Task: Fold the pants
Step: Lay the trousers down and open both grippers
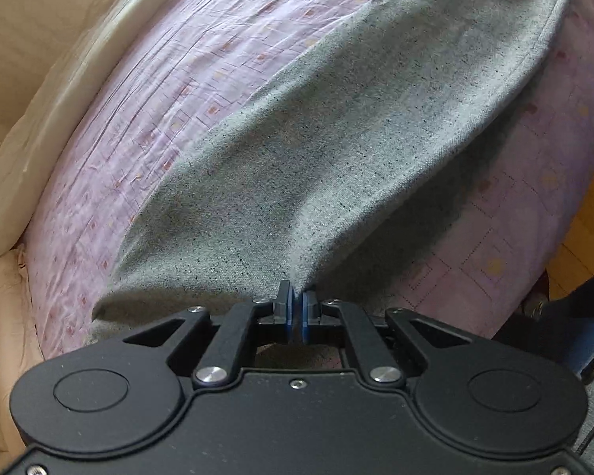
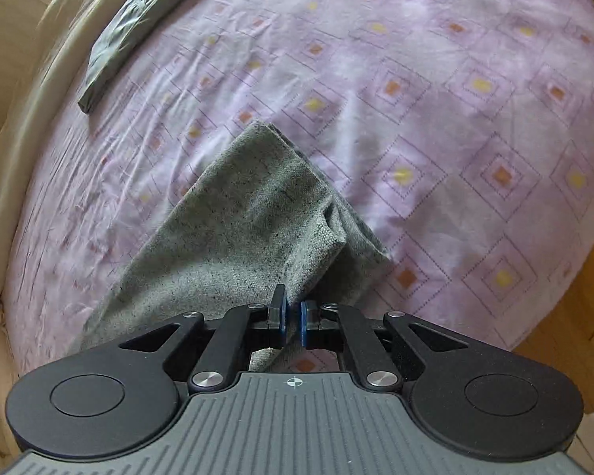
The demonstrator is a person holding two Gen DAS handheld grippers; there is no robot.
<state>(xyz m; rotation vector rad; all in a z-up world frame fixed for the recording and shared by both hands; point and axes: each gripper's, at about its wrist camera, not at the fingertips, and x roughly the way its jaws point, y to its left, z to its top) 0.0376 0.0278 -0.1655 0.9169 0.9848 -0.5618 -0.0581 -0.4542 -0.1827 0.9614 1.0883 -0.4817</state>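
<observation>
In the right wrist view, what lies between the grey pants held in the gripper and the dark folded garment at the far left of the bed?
Only bare bedsheet separates the grey pants from the dark folded garment, in the right wrist view.

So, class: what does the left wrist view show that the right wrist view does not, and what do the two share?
Only the left wrist view: the left tool shut on the grey pants, which stretch as one broad sheet toward the top right corner.

Only the right wrist view: the right tool shut on the pants, a narrow layered end, and a dark folded garment near the bed's far edge.

Both: the grey pants on the lilac patterned bedsheet.
</observation>
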